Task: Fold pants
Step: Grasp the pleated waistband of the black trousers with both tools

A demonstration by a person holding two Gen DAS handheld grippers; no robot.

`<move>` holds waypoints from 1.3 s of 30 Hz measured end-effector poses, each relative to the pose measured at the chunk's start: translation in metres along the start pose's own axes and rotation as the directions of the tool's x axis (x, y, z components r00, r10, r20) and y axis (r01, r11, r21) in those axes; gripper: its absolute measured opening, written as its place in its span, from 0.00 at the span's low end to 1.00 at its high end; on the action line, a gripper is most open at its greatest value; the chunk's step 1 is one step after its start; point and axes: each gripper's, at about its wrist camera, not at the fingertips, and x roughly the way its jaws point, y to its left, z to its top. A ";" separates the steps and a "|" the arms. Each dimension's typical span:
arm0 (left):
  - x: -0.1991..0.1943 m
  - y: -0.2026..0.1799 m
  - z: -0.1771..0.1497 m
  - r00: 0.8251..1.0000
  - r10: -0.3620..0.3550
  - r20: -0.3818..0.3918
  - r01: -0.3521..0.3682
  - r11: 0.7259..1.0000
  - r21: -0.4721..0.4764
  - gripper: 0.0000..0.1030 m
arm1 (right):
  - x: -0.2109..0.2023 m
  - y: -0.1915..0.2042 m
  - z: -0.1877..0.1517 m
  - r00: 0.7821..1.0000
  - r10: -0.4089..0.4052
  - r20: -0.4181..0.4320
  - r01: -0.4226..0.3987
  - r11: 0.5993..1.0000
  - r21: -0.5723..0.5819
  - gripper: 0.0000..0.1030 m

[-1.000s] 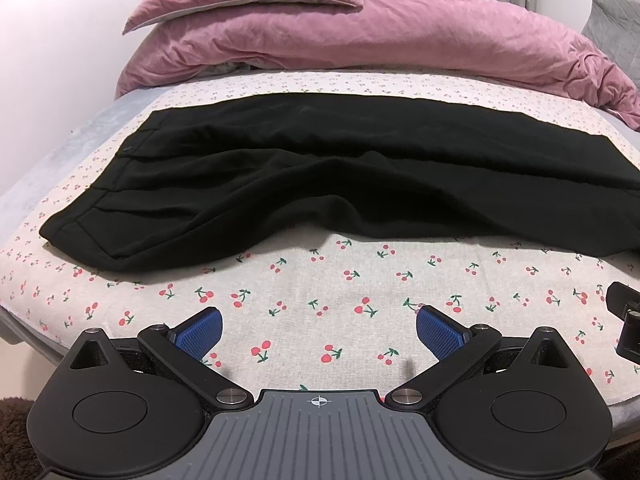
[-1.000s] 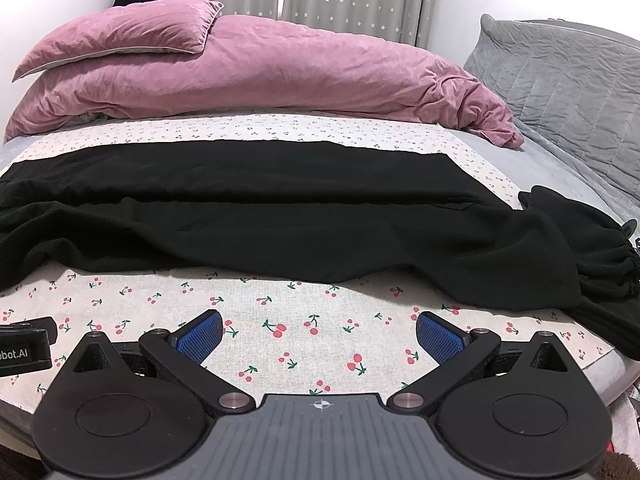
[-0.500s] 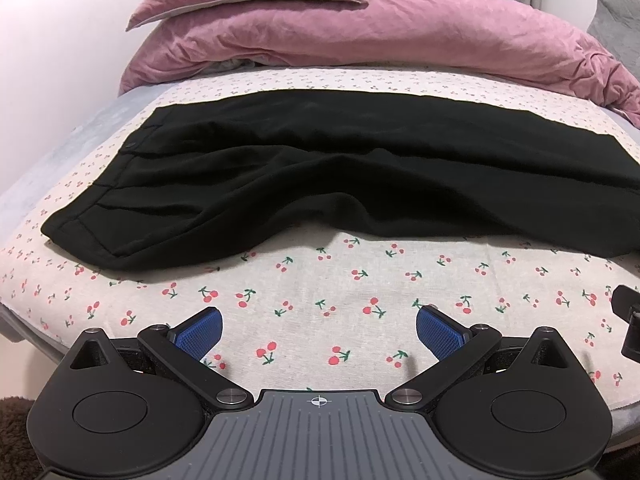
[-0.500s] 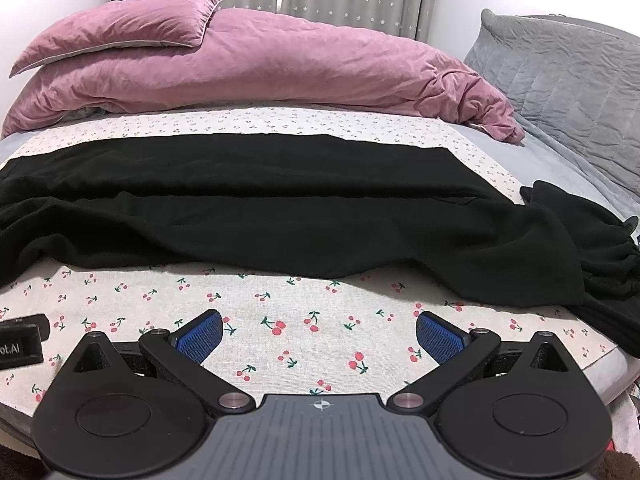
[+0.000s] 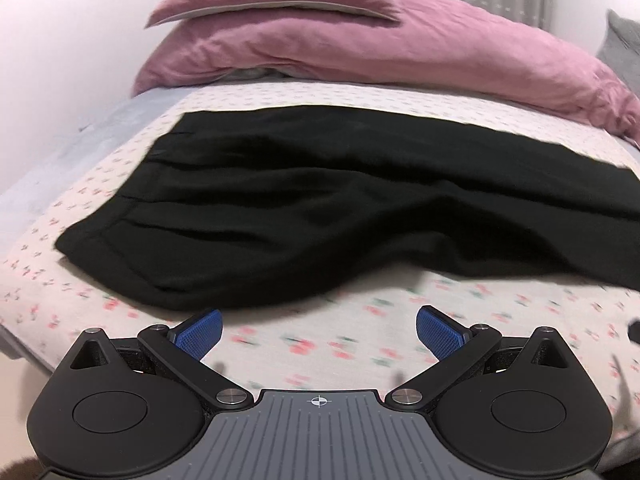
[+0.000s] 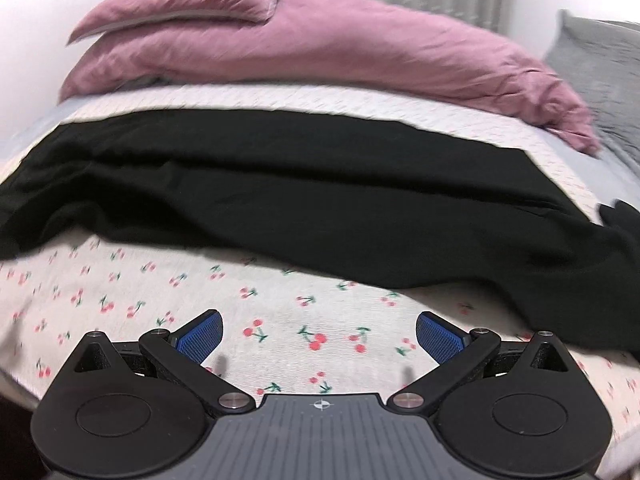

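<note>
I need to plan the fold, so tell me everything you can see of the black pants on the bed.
The black pants are soft, matte fabric, spread lengthwise across the cherry-print sheet, not yet folded. The pleated, seamed end lies toward the left; the near layer is rumpled with long ridges, the far edge flat and straight. A bunched dark end sits at the right. The pink duvet lies beyond, apart. Both tongs, left and right, are open and touch nothing.

Left tongs (image 5: pixel 318 330): spread wide, blue pads (image 5: pixel 198 332) apart, holding nothing.
Right tongs (image 6: pixel 318 332): spread wide, level, holding nothing.
</note>
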 end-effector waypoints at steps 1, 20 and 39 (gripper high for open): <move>0.003 0.017 0.004 1.000 -0.014 -0.010 0.013 0.999 -0.038 1.00 | 0.005 0.002 0.003 1.000 0.006 -0.019 -0.007 1.000 -0.030 0.97; 0.049 0.206 0.011 0.998 0.058 0.017 -0.037 0.807 -0.589 0.66 | 0.054 0.033 0.030 0.986 0.145 0.080 -0.108 0.930 -0.352 0.49; 0.032 0.232 -0.005 0.985 0.142 0.099 -0.037 0.727 -0.685 0.06 | -0.012 0.014 0.021 0.956 0.285 -0.065 -0.278 0.815 -0.508 0.01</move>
